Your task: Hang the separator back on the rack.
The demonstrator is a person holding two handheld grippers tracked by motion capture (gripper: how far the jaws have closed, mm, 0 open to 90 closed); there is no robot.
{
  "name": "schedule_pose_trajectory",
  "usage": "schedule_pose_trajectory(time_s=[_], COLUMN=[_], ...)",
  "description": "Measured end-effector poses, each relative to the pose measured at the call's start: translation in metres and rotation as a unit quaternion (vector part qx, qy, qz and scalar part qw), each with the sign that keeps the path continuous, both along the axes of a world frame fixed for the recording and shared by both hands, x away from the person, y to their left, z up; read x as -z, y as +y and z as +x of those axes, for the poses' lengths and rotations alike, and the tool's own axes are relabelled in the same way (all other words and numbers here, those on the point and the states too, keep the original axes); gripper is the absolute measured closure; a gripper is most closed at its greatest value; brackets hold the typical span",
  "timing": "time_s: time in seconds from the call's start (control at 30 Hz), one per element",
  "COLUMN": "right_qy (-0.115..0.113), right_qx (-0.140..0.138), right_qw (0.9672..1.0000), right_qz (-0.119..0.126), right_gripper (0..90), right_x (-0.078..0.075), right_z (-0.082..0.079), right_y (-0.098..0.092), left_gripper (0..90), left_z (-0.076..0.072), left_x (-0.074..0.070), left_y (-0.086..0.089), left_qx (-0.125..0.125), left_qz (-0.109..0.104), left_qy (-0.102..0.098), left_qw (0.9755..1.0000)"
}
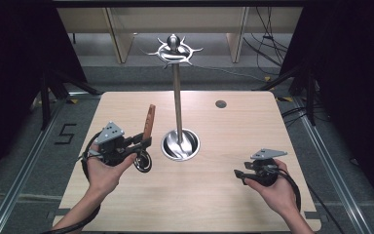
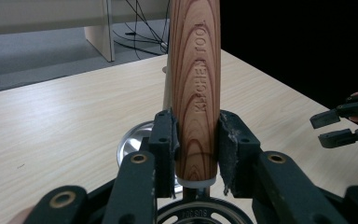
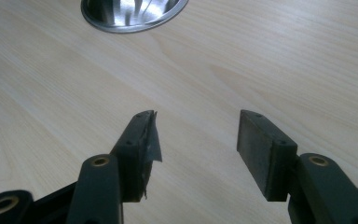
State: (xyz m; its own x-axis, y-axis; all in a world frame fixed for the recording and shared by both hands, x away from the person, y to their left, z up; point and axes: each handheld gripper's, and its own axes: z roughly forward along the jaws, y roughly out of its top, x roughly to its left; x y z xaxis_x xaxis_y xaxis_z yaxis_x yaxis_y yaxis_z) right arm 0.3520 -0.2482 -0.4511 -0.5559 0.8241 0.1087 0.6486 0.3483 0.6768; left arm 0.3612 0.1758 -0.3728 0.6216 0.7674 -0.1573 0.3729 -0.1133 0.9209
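High view: the left gripper [image 1: 145, 141], at nine o'clock of the stand's steel base [image 1: 180, 145], clamps a wooden-handled utensil [image 1: 149, 121]. Left gripper view: handle lettering reads KITCHEN TOOL. Right gripper view: the right gripper [image 3: 196, 135] jaws gape above bare table [image 3: 270, 60].

Even overhead light, dark surrounds, glare on the steel base [image 1: 180, 145], slightly soft close-ups.

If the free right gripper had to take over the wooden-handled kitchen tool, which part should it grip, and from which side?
Probably the bare upper part of the wooden-handled kitchen tool, above the left gripper, which is shut on the handle's lower end near the metal ring. The handle stands nearly upright and is narrow, so the open right gripper could come level from the stand's side, one jaw on either side.
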Motion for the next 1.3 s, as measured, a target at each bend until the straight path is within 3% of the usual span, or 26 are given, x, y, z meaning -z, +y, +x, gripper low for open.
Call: schedule_pose_trajectory(time_s=[1.3], right_qy=[-0.001], right_qx=[0.0], right_qw=[1.0], right_qz=[-0.001], right_gripper=[47.3], right_x=[0.0], right_z=[0.0], right_y=[-0.001], left_gripper=[68.3], left_z=[0.006], left_x=[-0.032], left_y=[-0.026], left_qx=[0.011], left_qz=[-0.019], left_qy=[-0.039], left_qw=[0.999])
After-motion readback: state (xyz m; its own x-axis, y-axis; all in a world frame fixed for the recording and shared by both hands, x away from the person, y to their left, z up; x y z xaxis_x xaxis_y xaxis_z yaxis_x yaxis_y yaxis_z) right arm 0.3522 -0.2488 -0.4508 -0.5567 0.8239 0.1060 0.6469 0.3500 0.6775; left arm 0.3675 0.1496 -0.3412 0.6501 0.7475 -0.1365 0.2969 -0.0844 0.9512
